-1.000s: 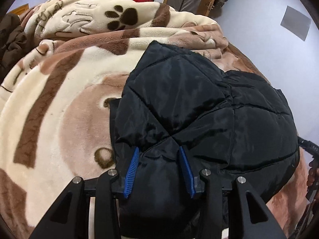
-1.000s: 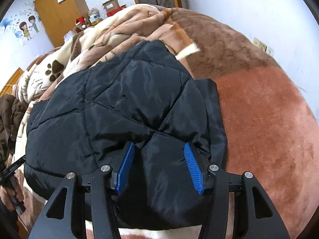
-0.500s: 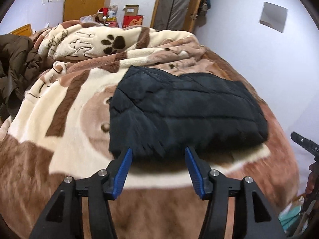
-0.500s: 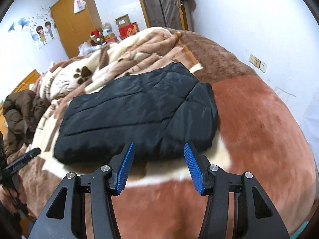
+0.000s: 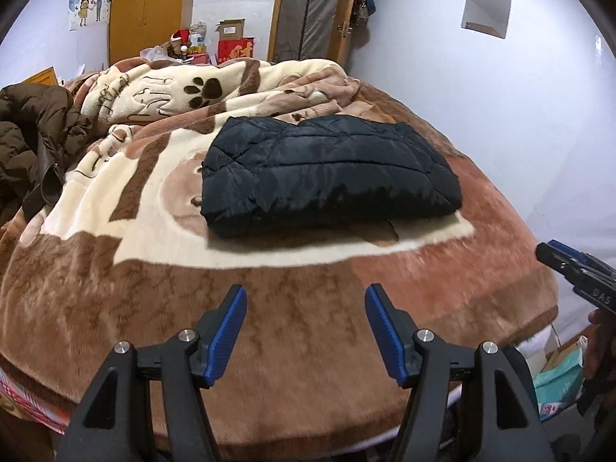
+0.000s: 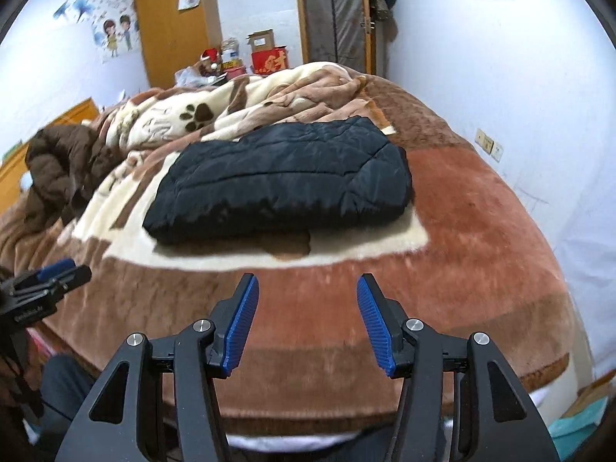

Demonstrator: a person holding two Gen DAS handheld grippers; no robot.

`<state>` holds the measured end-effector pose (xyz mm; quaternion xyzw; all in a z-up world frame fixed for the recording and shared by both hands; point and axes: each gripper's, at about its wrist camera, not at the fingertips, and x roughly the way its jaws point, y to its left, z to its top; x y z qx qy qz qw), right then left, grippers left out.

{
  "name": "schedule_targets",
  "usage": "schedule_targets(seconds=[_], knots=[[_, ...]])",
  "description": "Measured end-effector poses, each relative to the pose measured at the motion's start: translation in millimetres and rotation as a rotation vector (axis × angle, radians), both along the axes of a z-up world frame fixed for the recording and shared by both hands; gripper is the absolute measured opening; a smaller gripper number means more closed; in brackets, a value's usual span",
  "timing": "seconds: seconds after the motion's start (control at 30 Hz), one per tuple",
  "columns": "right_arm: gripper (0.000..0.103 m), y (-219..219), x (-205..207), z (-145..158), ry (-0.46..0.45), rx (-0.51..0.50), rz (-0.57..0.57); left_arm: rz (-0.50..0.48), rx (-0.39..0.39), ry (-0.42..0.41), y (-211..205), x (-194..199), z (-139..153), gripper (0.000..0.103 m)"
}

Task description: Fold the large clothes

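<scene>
A black quilted jacket (image 5: 327, 169) lies folded into a flat rectangle on the bed's brown and cream blanket (image 5: 154, 281); it also shows in the right wrist view (image 6: 285, 177). My left gripper (image 5: 304, 331) is open and empty, held above the bed's near edge, well short of the jacket. My right gripper (image 6: 306, 323) is open and empty too, also back from the jacket. The right gripper's tip shows at the right edge of the left wrist view (image 5: 577, 273). The left gripper shows at the left edge of the right wrist view (image 6: 42, 285).
A brown puffy coat (image 5: 30, 142) lies heaped on the bed's left side. A bunched cream blanket with paw prints (image 5: 200, 92) lies behind the jacket. A wardrobe (image 5: 146, 11), boxes (image 5: 235, 42) and a door (image 5: 315, 11) stand at the far wall. A white wall runs along the right.
Both grippers have let go of the jacket's near edge and pulled back toward the foot of the bed. The jacket now lies folded and still on the blanket.
</scene>
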<state>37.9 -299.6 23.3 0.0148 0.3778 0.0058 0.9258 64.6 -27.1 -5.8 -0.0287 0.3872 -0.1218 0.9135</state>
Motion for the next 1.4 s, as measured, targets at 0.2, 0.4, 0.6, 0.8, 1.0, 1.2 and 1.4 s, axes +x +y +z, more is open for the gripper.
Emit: schedule_targets(seconds=[0.2, 0.4, 0.6, 0.8, 1.0, 1.2, 1.4], knots=[[0.054, 10, -19, -6, 0.003, -0.02, 0.014, -0.014, -0.02, 0.013, -3, -20, -5, 0.066], [0.054, 13, -25, -12, 0.01, -0.029, 0.032, 0.004, -0.032, 0.027, -2, -19, -12, 0.066], [0.054, 8, -25, -20, 0.033, -0.028, 0.021, 0.021, -0.019, 0.04, 0, -15, -21, 0.066], [0.054, 6, -22, -26, 0.051, -0.028, 0.018, 0.013, 0.011, 0.041, -6, -15, -25, 0.066], [0.054, 9, -19, -29, 0.061, -0.03, 0.025, 0.01, 0.003, 0.046, -6, -13, -27, 0.066], [0.054, 7, -17, -31, 0.069, -0.026, 0.023, 0.015, -0.005, 0.051, -6, -12, -28, 0.066], [0.054, 6, -15, -33, 0.072, -0.028, 0.024, 0.01, -0.002, 0.042, -9, -13, -29, 0.066]])
